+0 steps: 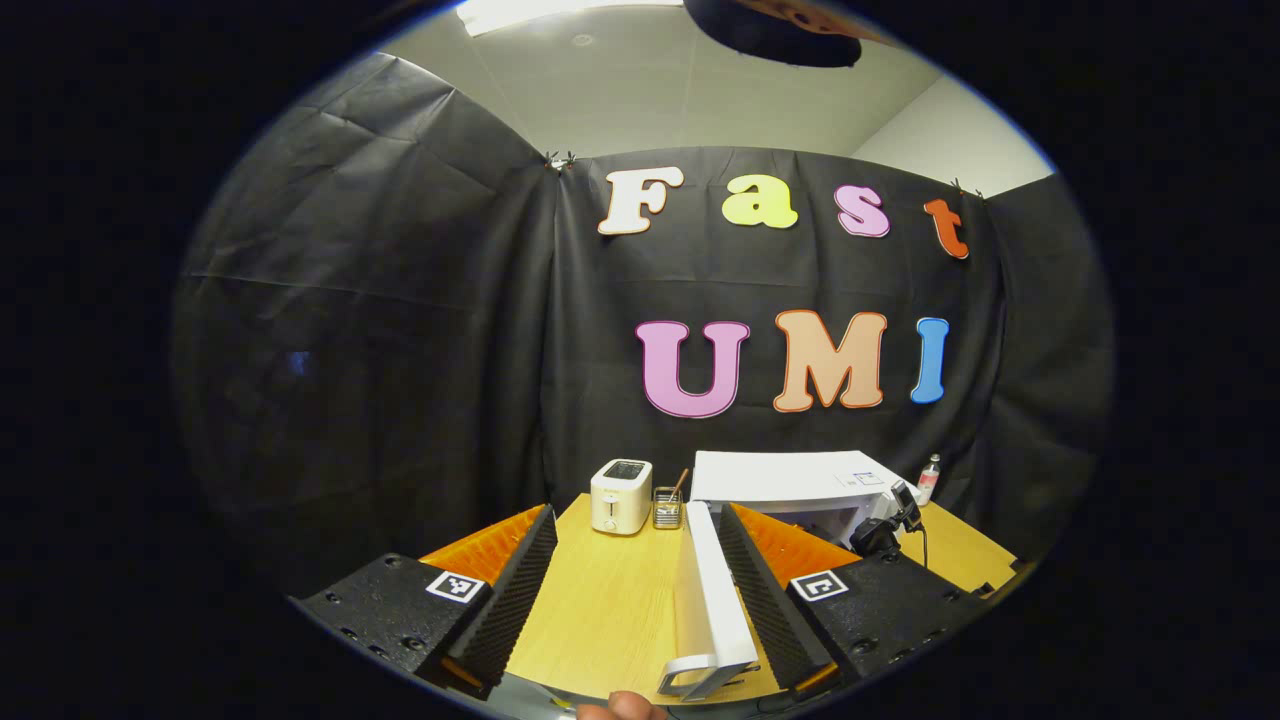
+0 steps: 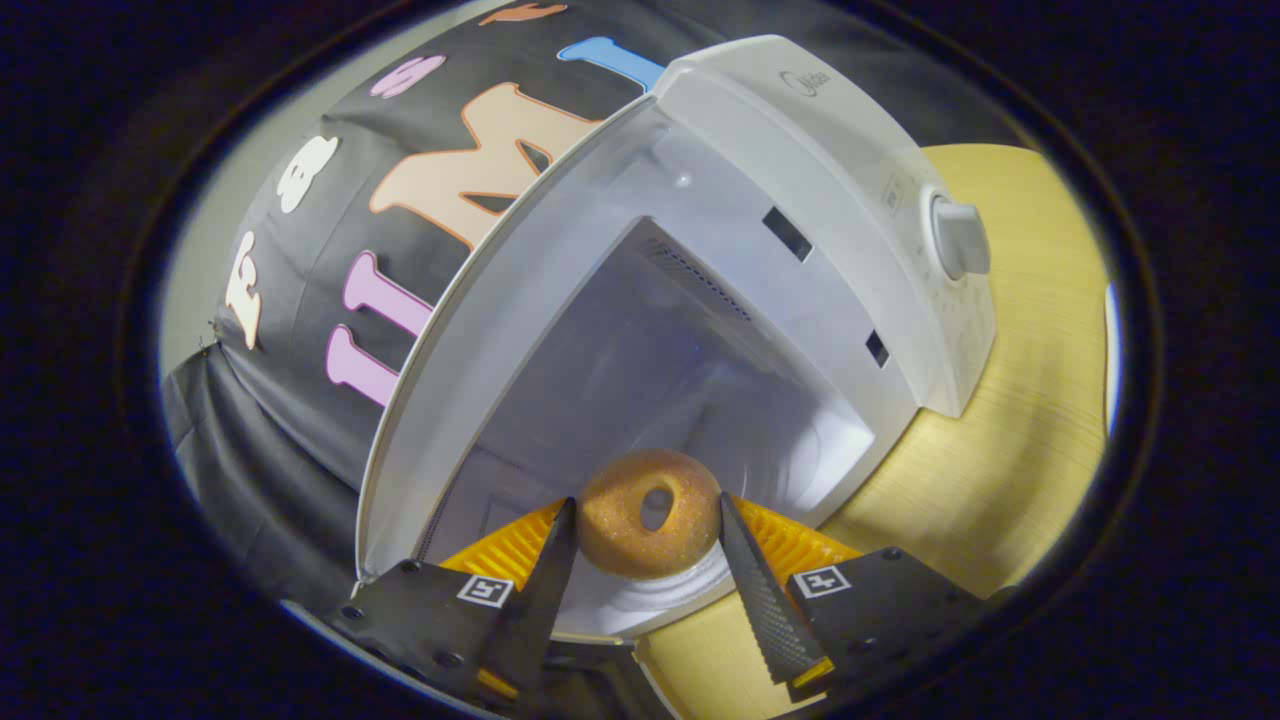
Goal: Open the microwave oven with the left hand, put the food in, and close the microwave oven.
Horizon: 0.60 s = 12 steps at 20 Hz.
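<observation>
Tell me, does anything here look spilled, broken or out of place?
Nothing stands out. The microwave door hangs open on purpose, and the doughnut sits whole between the right tool fingers at the opening.

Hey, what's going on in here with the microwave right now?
A person is loading a microwave using two handheld grippers. The door is swung open, and the left gripper has its jaws spread with the door's edge between them, beside the right jaw. The right gripper holds a doughnut between its jaws at the mouth of the microwave's cavity, not yet let go. A toaster stands on the table nearby.
</observation>
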Motion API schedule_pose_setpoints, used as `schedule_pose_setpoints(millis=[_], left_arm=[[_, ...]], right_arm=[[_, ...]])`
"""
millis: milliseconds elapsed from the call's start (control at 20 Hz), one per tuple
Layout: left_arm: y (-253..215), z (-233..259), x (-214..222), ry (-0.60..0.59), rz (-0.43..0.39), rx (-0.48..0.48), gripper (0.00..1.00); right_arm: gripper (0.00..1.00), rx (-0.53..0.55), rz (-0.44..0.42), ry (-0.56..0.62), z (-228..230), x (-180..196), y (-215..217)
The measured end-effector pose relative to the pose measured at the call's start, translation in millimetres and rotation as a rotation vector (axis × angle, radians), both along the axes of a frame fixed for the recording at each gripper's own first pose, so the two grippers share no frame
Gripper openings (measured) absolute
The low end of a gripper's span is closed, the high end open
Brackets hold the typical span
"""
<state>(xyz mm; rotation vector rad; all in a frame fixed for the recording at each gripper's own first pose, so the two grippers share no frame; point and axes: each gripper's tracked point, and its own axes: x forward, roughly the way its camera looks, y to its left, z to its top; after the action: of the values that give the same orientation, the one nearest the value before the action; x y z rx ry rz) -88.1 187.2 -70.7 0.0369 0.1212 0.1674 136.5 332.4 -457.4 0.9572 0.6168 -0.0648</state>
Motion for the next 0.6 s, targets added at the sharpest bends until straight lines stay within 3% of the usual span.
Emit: schedule_pose_setpoints(millis=[450,550,600], left_arm=[[3,-11,-1,0.022,0.001,-0.010,0.95],[5,-10,-1,0.021,0.011,-0.009,0.95],[5,-9,-3,0.018,0.014,-0.012,0.96]], right_arm=[[0.77,-0.132,0.041,0.007,-33,6,16],[0.83,-0.159,0.056,0.003,-32,7,17],[0.96,-0.168,0.070,0.000,-31,7,17]])
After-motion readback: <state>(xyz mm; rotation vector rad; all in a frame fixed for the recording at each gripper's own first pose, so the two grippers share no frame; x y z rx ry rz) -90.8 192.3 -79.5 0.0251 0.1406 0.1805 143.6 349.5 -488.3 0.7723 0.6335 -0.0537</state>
